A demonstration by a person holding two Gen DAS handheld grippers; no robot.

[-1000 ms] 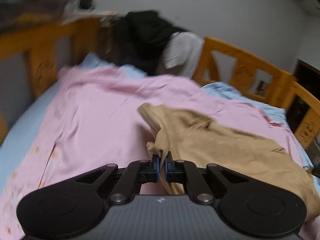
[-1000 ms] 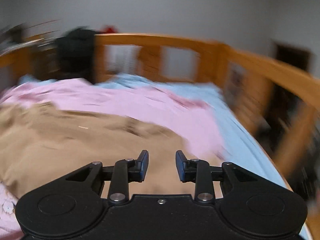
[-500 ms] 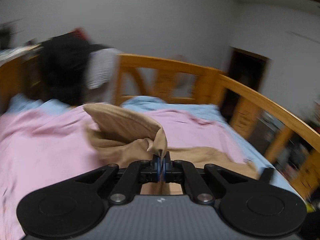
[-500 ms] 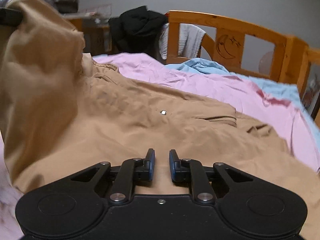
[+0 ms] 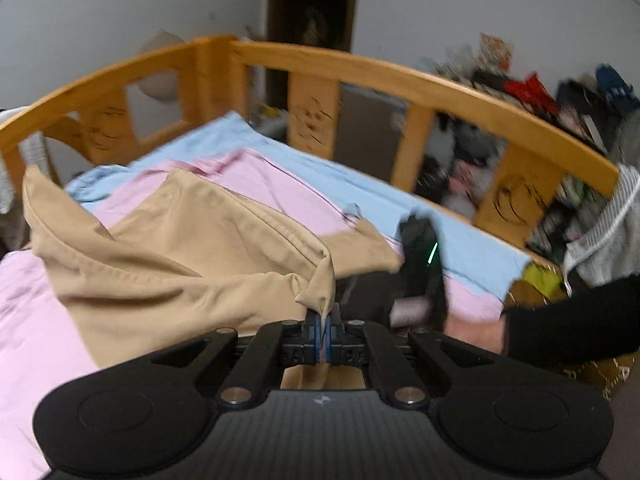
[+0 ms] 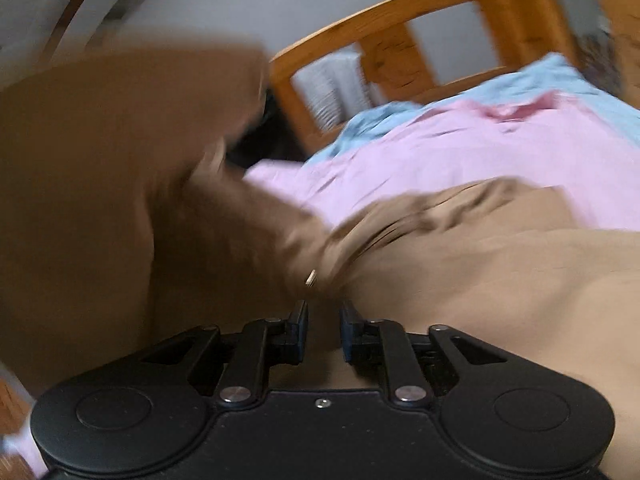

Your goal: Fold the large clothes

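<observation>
The left gripper [image 5: 322,322] is raised over the bed [image 5: 460,236], jaws pinched tight on a puckered corner of the tan garment [image 5: 180,264], a smooth woven cloth draped in folds across the pink sheet [image 5: 32,320]. The right gripper [image 6: 323,334] hovers low over the tan cloth, jaws slightly apart, holding nothing.

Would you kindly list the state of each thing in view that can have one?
left claw: shut on a corner of the tan garment
right claw: open, holding nothing, over the tan cloth
tan garment: partly lifted and folded over, rumpled
pink sheet: spread, wrinkled
blue sheet: lying under the pink sheet
</observation>
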